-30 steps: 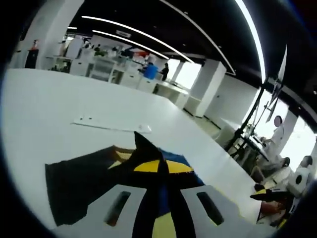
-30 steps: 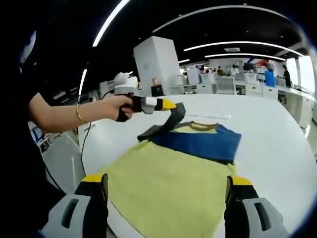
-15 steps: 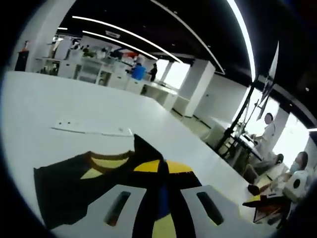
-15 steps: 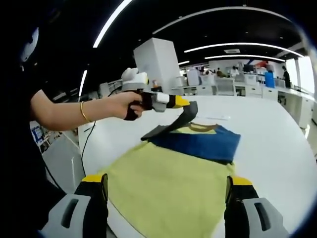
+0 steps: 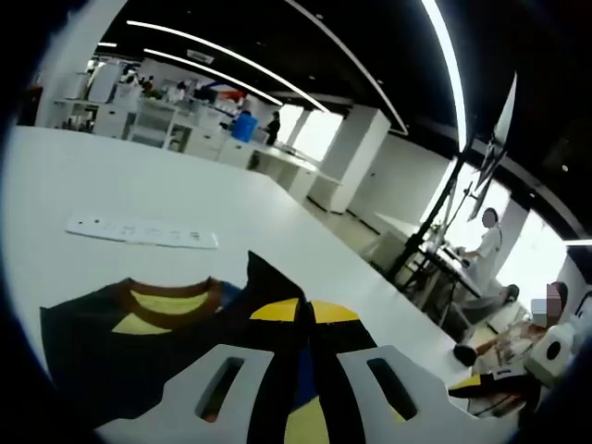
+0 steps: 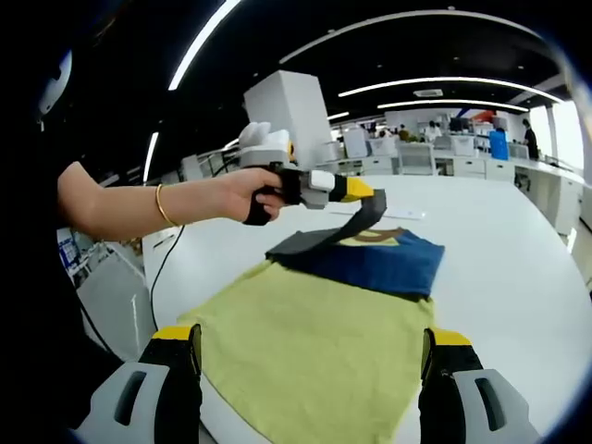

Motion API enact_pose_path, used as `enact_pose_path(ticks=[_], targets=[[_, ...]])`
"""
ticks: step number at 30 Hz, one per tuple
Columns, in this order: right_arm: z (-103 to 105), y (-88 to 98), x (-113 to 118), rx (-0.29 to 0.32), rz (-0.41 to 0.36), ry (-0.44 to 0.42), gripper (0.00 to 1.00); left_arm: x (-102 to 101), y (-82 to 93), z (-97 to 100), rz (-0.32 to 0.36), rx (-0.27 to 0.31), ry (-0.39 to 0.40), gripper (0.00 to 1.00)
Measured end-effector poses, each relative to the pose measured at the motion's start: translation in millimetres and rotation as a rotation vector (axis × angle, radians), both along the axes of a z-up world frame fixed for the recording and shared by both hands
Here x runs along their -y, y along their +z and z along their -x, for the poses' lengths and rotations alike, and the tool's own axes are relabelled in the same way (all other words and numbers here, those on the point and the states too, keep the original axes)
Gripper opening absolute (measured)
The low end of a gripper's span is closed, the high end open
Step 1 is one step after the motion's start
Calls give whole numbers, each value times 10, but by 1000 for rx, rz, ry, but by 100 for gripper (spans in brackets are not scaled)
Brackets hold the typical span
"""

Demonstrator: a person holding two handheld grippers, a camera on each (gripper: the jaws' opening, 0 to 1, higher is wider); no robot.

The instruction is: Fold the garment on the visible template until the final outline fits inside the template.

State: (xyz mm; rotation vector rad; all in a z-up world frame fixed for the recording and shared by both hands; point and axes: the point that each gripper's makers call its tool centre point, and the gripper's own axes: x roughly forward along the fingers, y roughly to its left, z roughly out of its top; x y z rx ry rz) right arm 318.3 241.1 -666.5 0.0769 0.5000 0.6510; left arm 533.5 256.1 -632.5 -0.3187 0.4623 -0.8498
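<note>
Carried farther across the garment [image 6: 342,314], left gripper [image 6: 363,191] pinches its dark sleeve [image 6: 319,239]; right gripper [image 6: 310,370] spread, holding nothing.

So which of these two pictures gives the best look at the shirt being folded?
The right gripper view: the shirt lies spread on the white table, yellow body and blue top plain, one dark sleeve lifted by the left gripper. The left gripper view catches just the collar and dark fabric pinched between its jaws.

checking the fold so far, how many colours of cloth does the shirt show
3: a yellow-green body nearest the right gripper, a blue band across the chest, and a dark sleeve lifted by the left gripper. Folded-under parts may hide more.
</note>
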Motion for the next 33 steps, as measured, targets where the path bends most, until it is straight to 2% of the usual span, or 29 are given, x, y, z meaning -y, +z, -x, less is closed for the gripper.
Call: enact_pose_path(ticks=[4, 7, 10, 13, 18, 22, 27, 30, 32, 33], targets=[[5, -13, 16, -5, 3, -1, 99, 133, -21, 28, -10, 5, -33, 0], [-7, -5, 44, -4, 3, -6, 99, 216, -52, 33, 3, -20, -43, 0], [-11, -1, 64, -5, 3, -11, 99, 287, -49, 14, 4, -18, -44, 0], [-8, -15, 76, -11, 7, -13, 99, 344, -8, 2, -23, 11, -61, 0], [-10, -51, 57, -18, 4, -8, 99, 424, -9, 7, -23, 13, -74, 0], [-22, -77, 38, -26, 3, -4, 99, 493, -208, 101, -79, 5, -115, 0], [-18, -92, 14, -32, 2, 7, 99, 580, -490, 166, -107, -37, -133, 0], [-21, -97, 19, -37, 0, 7, 99, 601, -619, 191, -133, -40, -143, 0], [-20, -104, 24, -40, 3, 5, 99, 609, -677, 193, -128, -45, -129, 0], [-19, -109, 27, -43, 6, 6, 99, 624, -701, 206, -115, -65, -123, 1]])
